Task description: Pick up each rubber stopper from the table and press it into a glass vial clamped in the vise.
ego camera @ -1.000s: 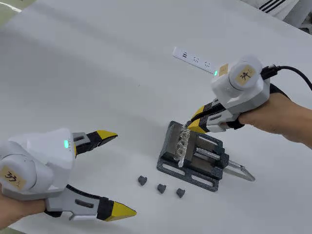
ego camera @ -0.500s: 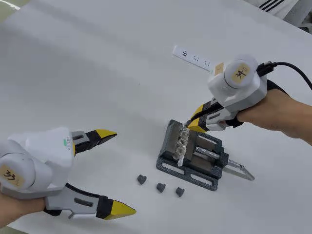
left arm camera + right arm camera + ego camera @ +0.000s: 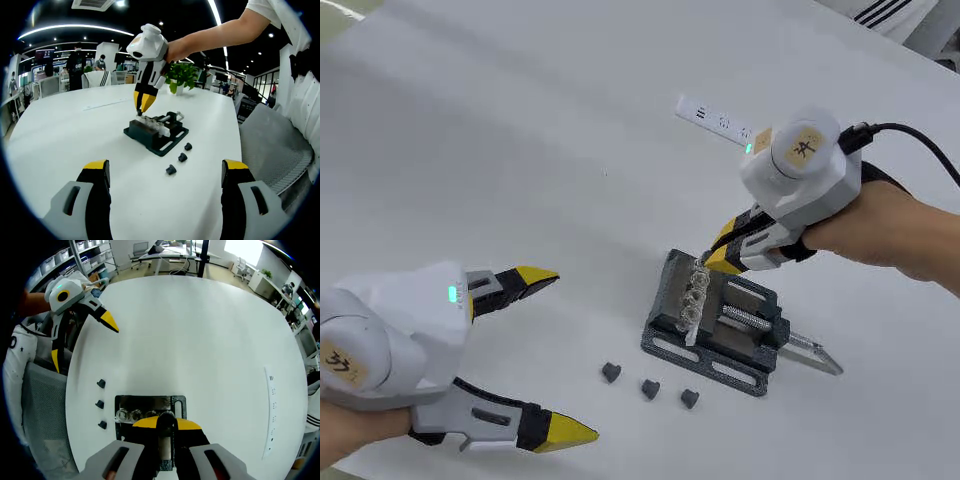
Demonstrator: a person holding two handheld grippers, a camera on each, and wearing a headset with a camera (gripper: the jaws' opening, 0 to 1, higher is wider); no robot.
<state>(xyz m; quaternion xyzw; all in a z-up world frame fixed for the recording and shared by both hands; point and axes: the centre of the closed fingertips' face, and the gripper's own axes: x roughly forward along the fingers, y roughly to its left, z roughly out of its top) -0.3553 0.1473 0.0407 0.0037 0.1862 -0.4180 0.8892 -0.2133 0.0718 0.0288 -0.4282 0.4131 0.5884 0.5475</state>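
A black vise (image 3: 720, 335) clamps a row of glass vials (image 3: 692, 296) on the white table. My right gripper (image 3: 706, 262) is shut on a dark rubber stopper (image 3: 166, 421) and holds it right at the far vial of the row, tips pointing down. Three more dark stoppers (image 3: 650, 388) lie in a line on the table in front of the vise, also seen as stoppers (image 3: 182, 157) from the left gripper view. My left gripper (image 3: 558, 354) hovers wide open and holds nothing, well to the left of the stoppers and the vise (image 3: 157, 132).
A white power strip (image 3: 715, 118) lies on the table beyond the vise. The vise's screw handle (image 3: 815, 352) sticks out to the right. A black cable (image 3: 920, 145) trails from the right gripper. The table's near edge runs just under the left gripper.
The right gripper's body has leaned slightly up and left while its tips stay at the far vial. The left gripper and the loose stoppers have not moved.
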